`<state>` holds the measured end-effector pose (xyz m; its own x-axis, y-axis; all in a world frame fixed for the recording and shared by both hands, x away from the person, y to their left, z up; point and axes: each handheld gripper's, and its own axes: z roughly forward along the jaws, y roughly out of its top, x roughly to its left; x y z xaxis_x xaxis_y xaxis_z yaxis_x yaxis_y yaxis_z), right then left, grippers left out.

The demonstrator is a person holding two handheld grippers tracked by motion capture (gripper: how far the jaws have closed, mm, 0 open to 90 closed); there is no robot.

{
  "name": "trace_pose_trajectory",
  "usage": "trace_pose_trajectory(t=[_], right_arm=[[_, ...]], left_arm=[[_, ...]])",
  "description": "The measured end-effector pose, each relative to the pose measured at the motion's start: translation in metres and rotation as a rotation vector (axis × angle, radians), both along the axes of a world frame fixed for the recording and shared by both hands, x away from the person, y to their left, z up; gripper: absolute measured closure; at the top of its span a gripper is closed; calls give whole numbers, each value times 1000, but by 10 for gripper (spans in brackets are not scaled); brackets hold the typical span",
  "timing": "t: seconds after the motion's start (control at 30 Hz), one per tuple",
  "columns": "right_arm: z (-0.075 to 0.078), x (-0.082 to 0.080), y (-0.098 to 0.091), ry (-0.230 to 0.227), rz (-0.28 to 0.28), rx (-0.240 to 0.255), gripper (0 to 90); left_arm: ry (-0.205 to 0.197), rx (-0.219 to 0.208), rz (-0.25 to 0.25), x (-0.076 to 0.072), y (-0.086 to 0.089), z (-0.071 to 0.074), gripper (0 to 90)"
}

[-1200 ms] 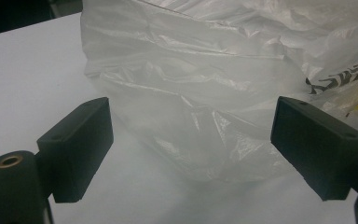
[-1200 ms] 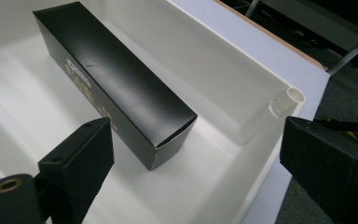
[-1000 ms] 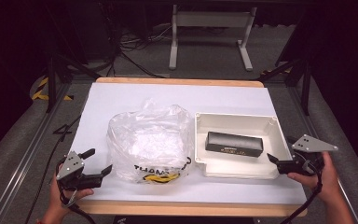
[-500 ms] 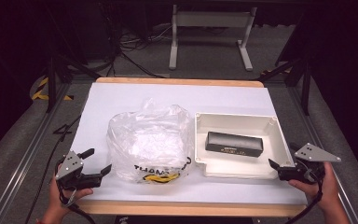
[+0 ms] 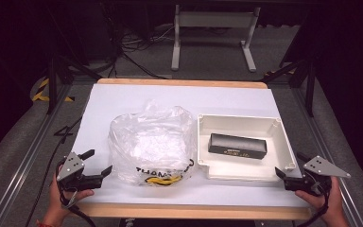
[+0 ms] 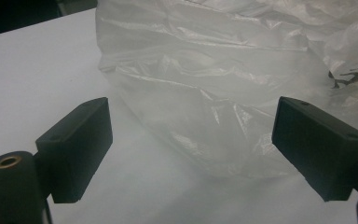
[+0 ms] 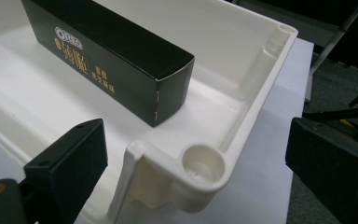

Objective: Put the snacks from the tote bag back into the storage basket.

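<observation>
A crumpled clear plastic bag (image 5: 151, 144) with black and yellow print lies at the middle of the white table. To its right stands a white tray (image 5: 241, 118) holding a black carton (image 5: 237, 145) with gold lettering. My left gripper (image 5: 99, 161) rests open near the front left, its jaws facing the bag (image 6: 223, 70) and apart from it. My right gripper (image 5: 289, 163) is at the tray's near right corner. Its jaws have just been opening, and they stand wide on either side of that corner (image 7: 204, 163) without pressing it. The carton (image 7: 107, 56) lies farther inside.
The table's wooden front edge (image 5: 189, 210) runs just ahead of both hands. Metal rails (image 5: 23, 156) flank the table on each side. A metal stand (image 5: 212, 28) and cables (image 5: 132, 56) are on the floor beyond the far edge.
The right gripper has sunk and drawn back toward the table's front edge, to the tray's near right corner. The left gripper, the bag and the tray have kept still.
</observation>
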<state>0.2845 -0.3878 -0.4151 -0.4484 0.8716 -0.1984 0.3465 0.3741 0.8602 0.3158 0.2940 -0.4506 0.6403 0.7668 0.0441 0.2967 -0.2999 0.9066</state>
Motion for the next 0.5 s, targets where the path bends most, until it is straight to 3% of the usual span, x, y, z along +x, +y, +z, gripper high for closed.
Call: trace_pose_trajectory(t=[0.17,0.5], right_arm=[[-11,-4,-3,-33,-34,33,60],[-26,-3,-2,-40,-54,44,56]], left_arm=[[-10,-25,14,5,5,-1,126],[-8,-63,7,9,7,-2,119]])
